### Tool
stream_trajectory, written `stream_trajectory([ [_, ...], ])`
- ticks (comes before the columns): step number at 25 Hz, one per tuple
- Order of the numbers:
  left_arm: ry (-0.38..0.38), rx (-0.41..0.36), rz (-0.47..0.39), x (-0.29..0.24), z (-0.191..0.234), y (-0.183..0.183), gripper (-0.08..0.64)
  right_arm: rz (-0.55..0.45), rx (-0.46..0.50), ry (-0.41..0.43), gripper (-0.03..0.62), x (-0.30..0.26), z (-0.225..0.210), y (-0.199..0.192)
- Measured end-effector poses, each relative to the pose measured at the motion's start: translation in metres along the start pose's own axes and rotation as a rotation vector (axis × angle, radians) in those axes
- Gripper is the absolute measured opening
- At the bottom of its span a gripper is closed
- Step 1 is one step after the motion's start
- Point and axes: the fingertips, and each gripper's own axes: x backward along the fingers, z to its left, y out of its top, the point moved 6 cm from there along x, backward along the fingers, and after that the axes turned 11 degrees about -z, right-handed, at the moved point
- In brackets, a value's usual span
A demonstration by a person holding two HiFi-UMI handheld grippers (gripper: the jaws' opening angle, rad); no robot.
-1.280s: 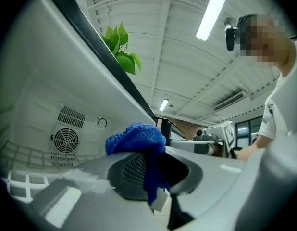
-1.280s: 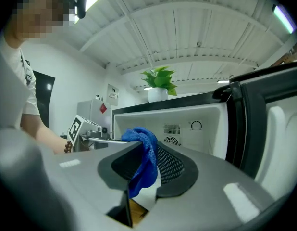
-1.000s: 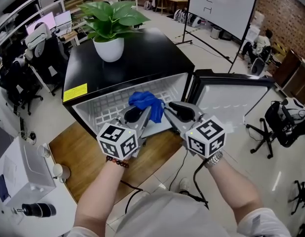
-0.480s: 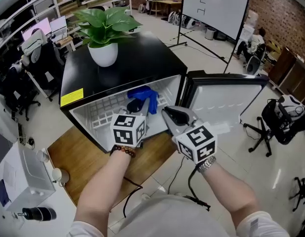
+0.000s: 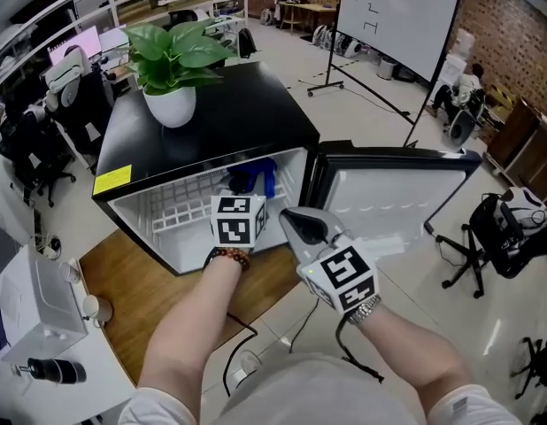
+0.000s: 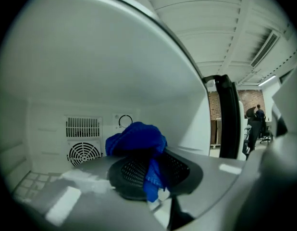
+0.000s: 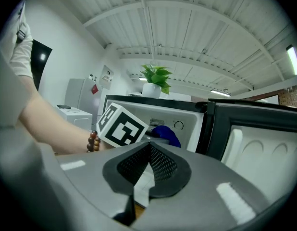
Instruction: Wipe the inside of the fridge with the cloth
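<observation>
The wiping step is in hand, and by my reading only just starting. The left gripper [image 6: 149,171] reaches into the open fridge [image 5: 229,122], its fingers nearly closed and clamped on the blue cloth [image 6: 136,138], which bunches up above the pads with a tail hanging down between them. The cloth sits deep in the right part of the cavity, near the far wall and its round fan grille [image 6: 83,153]. No view shows whether it touches any surface; it looks to be held just clear of the wall. The right gripper [image 7: 144,170] hangs outside, near the front of the opening and left of the door [image 5: 389,193], which stands wide open to the right. Its fingers have just closed fully with nothing between them, so it plays no part in the wipe. A plant [image 5: 172,56] stands on top of the fridge, far left, well out of the way. The next move, I judge, calls for pressing the bunched cloth against the far wall or the wire shelf [image 5: 181,211] and dragging it across in broad strokes. The grip must stay firm so the cloth is not pulled out, and the wad should be steered clear of the grille slots, where it could snag.
</observation>
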Motion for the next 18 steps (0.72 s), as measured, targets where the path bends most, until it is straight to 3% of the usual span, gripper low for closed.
stream_trajectory([
  [18, 0.125, 0.010, 0.050, -0.067, 0.016, -0.015, 0.063, -0.031, 0.007, 0.050, 0.003, 0.004, -0.016, -0.001],
])
